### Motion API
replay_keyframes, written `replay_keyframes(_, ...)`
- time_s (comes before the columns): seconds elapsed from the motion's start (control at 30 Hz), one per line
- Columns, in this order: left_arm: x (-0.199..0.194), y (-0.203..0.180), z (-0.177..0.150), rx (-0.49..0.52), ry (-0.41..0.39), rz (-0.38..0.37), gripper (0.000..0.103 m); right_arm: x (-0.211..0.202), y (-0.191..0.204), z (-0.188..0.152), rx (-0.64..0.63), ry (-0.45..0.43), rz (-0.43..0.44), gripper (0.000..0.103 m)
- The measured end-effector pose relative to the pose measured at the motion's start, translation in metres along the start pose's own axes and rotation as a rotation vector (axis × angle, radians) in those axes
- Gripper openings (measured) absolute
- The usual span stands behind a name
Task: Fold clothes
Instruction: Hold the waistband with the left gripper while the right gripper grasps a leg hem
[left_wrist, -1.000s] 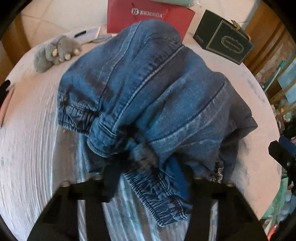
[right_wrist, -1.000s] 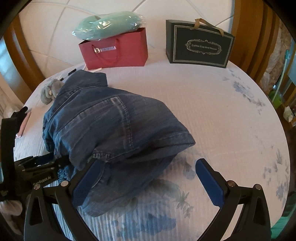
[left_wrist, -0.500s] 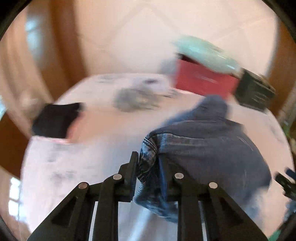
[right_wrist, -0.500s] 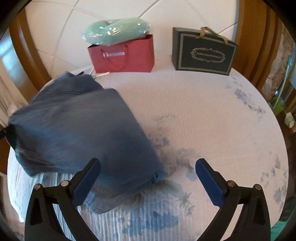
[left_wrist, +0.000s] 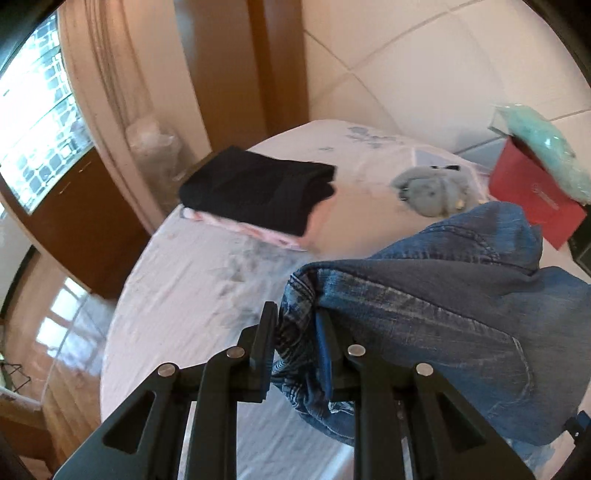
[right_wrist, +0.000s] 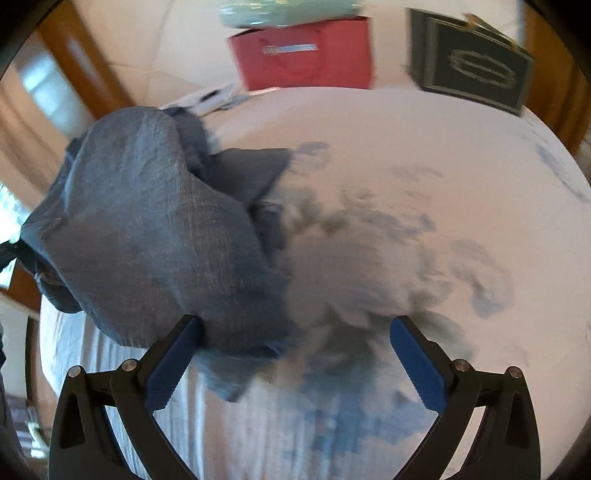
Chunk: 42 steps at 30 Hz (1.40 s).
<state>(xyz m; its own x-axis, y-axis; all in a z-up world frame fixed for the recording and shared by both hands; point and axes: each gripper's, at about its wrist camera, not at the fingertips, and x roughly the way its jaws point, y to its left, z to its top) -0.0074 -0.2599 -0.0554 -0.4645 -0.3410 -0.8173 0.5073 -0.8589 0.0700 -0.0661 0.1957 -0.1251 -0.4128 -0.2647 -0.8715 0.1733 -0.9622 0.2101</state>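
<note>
Left hand-held gripper (left_wrist: 295, 332) pinches the denim garment (left_wrist: 443, 306) — it trails rightward; right hand-held gripper (right_wrist: 295, 354) gapes empty.

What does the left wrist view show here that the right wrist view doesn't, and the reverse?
Left only: a folded black garment stacked on pink cloth, a grey plush toy, a window, and the left gripper shut on the denim. Right only: the whole dark gift bag and the right gripper, jaws wide, holding nothing. Both: denim, red bag, floral sheet.
</note>
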Motion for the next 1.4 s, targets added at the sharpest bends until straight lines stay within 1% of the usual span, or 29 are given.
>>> replay_keyframes(0.1, 0.001, 0.017, 0.004, -0.013, -0.003, 0.001, 0.019, 0.025, 0.024, 0.002, -0.032, 0.045, 0.080, 0.103)
replay_keyframes(0.2, 0.000, 0.034, 0.009, -0.030, -0.014, 0.022, 0.019, 0.041, 0.044, 0.001, -0.070, 0.055, 0.106, 0.102)
replay_keyframes(0.23, 0.001, 0.038, 0.009, -0.031, -0.009, 0.021, 0.019, 0.046, 0.051, 0.002, -0.087, 0.062, 0.113, 0.084)
replay_keyframes(0.27, 0.003, 0.042, 0.009, -0.031, -0.004, 0.019, 0.019, 0.052, 0.057, 0.003, -0.105, 0.069, 0.121, 0.064)
replay_keyframes(0.3, 0.004, 0.045, 0.009, -0.029, 0.003, 0.017, 0.019, 0.057, 0.064, 0.004, -0.123, 0.076, 0.128, 0.035)
replay_keyframes(0.33, 0.006, 0.044, 0.007, -0.016, 0.009, 0.012, 0.019, 0.055, 0.070, 0.007, -0.137, 0.078, 0.112, 0.031)
replay_keyframes(0.37, 0.007, 0.041, 0.005, 0.002, 0.010, 0.010, 0.019, 0.046, 0.075, 0.011, -0.177, 0.047, 0.056, 0.029)
replay_keyframes(0.4, 0.008, 0.037, 0.003, 0.017, 0.011, 0.003, 0.019, 0.037, 0.081, 0.015, -0.216, 0.015, -0.001, 0.023)
replay_keyframes(0.47, 0.008, 0.028, -0.001, 0.035, 0.013, -0.027, 0.019, -0.003, 0.077, 0.024, -0.225, -0.083, -0.059, 0.019)
replay_keyframes(0.5, 0.008, 0.023, -0.003, 0.043, 0.015, -0.047, 0.019, -0.026, 0.072, 0.028, -0.222, -0.137, -0.085, 0.015)
replay_keyframes(0.57, 0.008, 0.010, -0.007, 0.059, 0.023, -0.095, 0.019, -0.074, 0.062, 0.031, -0.213, -0.232, -0.136, 0.014)
replay_keyframes(0.63, 0.009, -0.005, -0.011, 0.087, 0.021, -0.101, 0.019, -0.120, 0.054, 0.028, -0.216, -0.272, -0.149, 0.014)
replay_keyframes(0.67, 0.012, -0.010, -0.012, 0.093, 0.021, -0.090, 0.019, -0.133, 0.050, 0.023, -0.212, -0.262, -0.146, 0.015)
replay_keyframes(0.7, 0.015, -0.013, -0.013, 0.098, 0.022, -0.078, 0.019, -0.143, 0.043, 0.016, -0.195, -0.247, -0.139, 0.023)
replay_keyframes(0.73, 0.019, -0.012, -0.014, 0.096, 0.029, -0.062, 0.019, -0.143, 0.036, 0.011, -0.177, -0.229, -0.134, 0.046)
replay_keyframes(0.8, 0.030, -0.004, -0.015, 0.089, 0.048, -0.025, 0.019, -0.142, 0.019, -0.003, -0.127, -0.194, -0.135, 0.071)
replay_keyframes(0.9, 0.042, 0.022, -0.014, 0.072, 0.066, 0.058, 0.019, -0.124, -0.007, -0.013, -0.040, -0.146, -0.166, 0.070)
replay_keyframes(0.93, 0.043, 0.033, -0.012, 0.061, 0.061, 0.096, 0.019, -0.116, -0.013, -0.007, -0.022, -0.136, -0.163, 0.069)
replay_keyframes(1.03, 0.043, 0.068, -0.003, 0.017, 0.042, 0.201, 0.019, -0.092, -0.024, -0.003, 0.008, -0.097, -0.126, 0.067)
replay_keyframes(1.1, 0.040, 0.090, 0.004, -0.022, 0.032, 0.239, 0.019, -0.074, -0.022, 0.001, 0.013, -0.078, -0.098, 0.067)
replay_keyframes(1.17, 0.037, 0.108, 0.007, -0.050, 0.025, 0.267, 0.019, -0.061, -0.014, 0.002, 0.012, -0.074, -0.056, 0.067)
replay_keyframes(1.27, 0.044, 0.116, 0.002, -0.038, 0.053, 0.274, 0.019, -0.024, 0.007, 0.010, -0.017, -0.024, -0.008, 0.067)
replay_keyframes(1.33, 0.051, 0.115, -0.004, -0.019, 0.062, 0.282, 0.019, -0.005, 0.017, 0.012, -0.040, 0.003, -0.002, 0.067)
replay_keyframes(1.4, 0.055, 0.116, -0.009, -0.020, 0.070, 0.277, 0.019, 0.011, 0.025, 0.016, -0.044, 0.010, -0.005, 0.067)
